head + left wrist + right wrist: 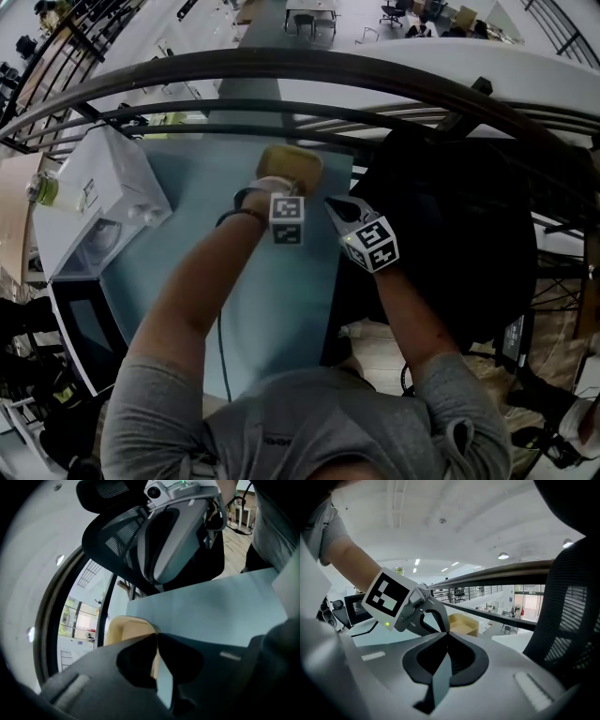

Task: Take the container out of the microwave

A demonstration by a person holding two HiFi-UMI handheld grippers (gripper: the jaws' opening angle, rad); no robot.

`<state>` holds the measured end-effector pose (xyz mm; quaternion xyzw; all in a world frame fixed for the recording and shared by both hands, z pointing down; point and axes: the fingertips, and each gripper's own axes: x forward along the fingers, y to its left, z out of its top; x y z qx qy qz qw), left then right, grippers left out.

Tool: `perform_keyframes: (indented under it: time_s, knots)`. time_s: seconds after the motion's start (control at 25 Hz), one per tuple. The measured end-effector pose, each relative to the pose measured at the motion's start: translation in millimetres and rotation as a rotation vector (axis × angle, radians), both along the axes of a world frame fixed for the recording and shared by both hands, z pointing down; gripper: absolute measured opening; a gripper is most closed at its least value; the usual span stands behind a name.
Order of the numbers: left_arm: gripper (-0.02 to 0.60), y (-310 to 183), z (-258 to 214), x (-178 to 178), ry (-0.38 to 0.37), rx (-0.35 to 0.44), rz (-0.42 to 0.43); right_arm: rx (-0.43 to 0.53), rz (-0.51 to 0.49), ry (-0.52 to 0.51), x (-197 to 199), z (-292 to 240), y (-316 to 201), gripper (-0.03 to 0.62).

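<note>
A tan open container rests on the light-blue table at its far edge, outside the white microwave at the left. My left gripper reaches over the container's near edge. In the left gripper view its jaws meet at the tips, right at the container's near wall, and appear shut on it. My right gripper hovers just right of the container, apart from it. Its jaws are shut with nothing between them, and the container shows beyond.
The microwave's dark door hangs open at the lower left. A greenish bottle stands on the microwave's left. A black mesh office chair stands close to the table's right side. A curved railing runs behind the table.
</note>
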<state>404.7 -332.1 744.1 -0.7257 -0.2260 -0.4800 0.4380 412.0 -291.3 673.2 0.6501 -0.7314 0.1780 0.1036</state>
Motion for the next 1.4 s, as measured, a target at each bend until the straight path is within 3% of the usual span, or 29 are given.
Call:
perform_keyframes:
  time_s: [1.16, 1.32, 1.4]
  knots:
    - [0.044, 5, 35, -6, -0.056, 0.010, 0.030, -0.017, -0.005, -0.017, 1, 15, 6, 0.005]
    - [0.111, 6, 29, -6, -0.039, -0.001, 0.014, -0.018, -0.007, -0.012, -1, 11, 8, 0.005]
    - [0.114, 5, 25, -7, -0.029, -0.006, 0.006, -0.017, -0.006, -0.011, -3, 8, 8, 0.005]
